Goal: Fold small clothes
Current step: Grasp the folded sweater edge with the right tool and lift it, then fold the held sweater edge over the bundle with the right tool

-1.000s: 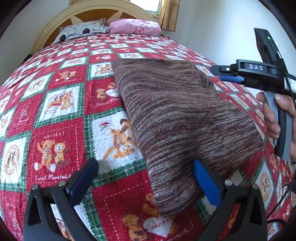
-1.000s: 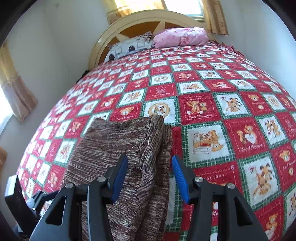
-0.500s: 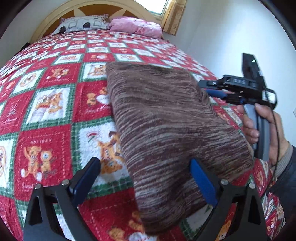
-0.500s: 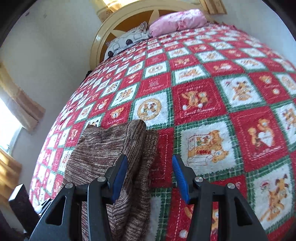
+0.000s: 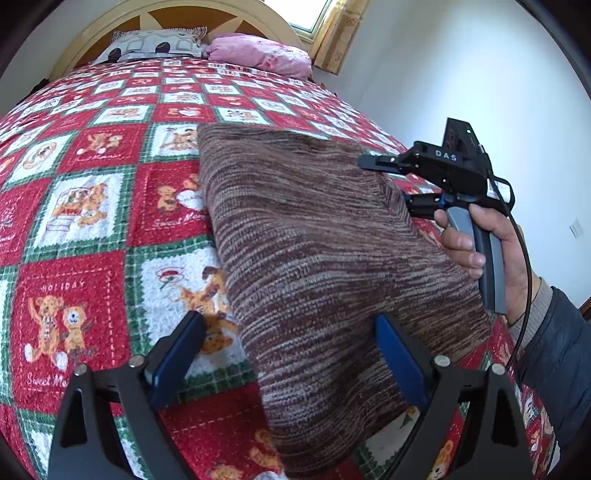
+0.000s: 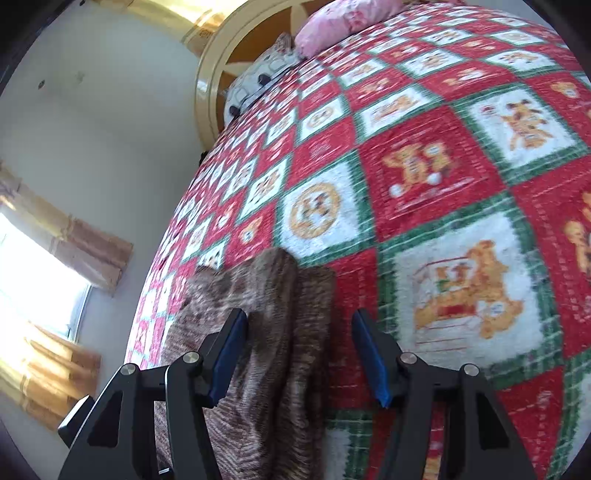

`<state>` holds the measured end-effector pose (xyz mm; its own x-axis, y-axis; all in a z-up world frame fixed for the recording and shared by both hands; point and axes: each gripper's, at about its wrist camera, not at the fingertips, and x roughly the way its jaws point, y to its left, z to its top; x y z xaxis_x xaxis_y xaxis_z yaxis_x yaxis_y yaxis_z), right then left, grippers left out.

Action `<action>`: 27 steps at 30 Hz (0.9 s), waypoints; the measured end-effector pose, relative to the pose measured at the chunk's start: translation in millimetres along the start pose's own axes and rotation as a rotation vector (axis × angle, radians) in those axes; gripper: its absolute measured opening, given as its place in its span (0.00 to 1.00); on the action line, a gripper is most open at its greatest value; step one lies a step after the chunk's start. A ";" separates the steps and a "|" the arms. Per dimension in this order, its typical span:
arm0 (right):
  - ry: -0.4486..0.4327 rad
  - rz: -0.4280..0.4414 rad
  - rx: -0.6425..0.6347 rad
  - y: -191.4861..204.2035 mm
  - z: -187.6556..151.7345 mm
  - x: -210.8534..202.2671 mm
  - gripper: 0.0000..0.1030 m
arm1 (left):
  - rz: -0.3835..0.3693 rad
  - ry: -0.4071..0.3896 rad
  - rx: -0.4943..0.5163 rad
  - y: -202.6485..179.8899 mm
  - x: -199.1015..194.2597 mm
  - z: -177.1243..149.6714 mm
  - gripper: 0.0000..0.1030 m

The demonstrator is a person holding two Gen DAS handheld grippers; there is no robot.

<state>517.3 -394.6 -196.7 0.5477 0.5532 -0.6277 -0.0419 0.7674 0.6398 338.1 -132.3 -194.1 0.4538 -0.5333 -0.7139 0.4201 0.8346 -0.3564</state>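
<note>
A folded brown knit garment point(image 5: 325, 266) lies on the bed's red-and-green teddy-bear quilt point(image 5: 92, 206), its near corner between the spread blue fingers of the left gripper point(image 5: 291, 354), which grips nothing. The right gripper point(image 6: 299, 354) is also wide apart and empty, hovering over the stacked folded edge of the garment point(image 6: 266, 332); in the left wrist view the right hand point(image 5: 491, 251) holds it at the garment's far side. A pink pillow point(image 5: 258, 53) and a patterned one point(image 5: 155, 44) rest against the headboard point(image 5: 177, 14).
</note>
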 end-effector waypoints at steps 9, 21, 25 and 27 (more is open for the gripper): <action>0.015 0.031 -0.022 20.1 -7.0 -2.4 0.24 | -0.121 -0.013 -0.062 11.3 -6.5 -2.7 0.33; -0.068 0.152 -0.134 121.5 -36.4 -52.4 0.24 | -0.054 -0.135 -0.009 5.0 -94.7 -28.6 0.29; -0.049 0.209 -0.183 163.6 -60.0 -49.4 0.24 | -0.014 -0.171 -0.017 16.5 -138.2 -48.4 0.29; -0.032 0.236 -0.209 187.0 -70.8 -42.1 0.24 | 0.013 -0.181 -0.027 23.6 -158.2 -58.5 0.29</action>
<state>427.2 -251.5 -82.1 0.5285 0.7157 -0.4566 -0.3397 0.6712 0.6588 230.2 -20.2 -124.9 0.5942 -0.5363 -0.5994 0.3933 0.8438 -0.3652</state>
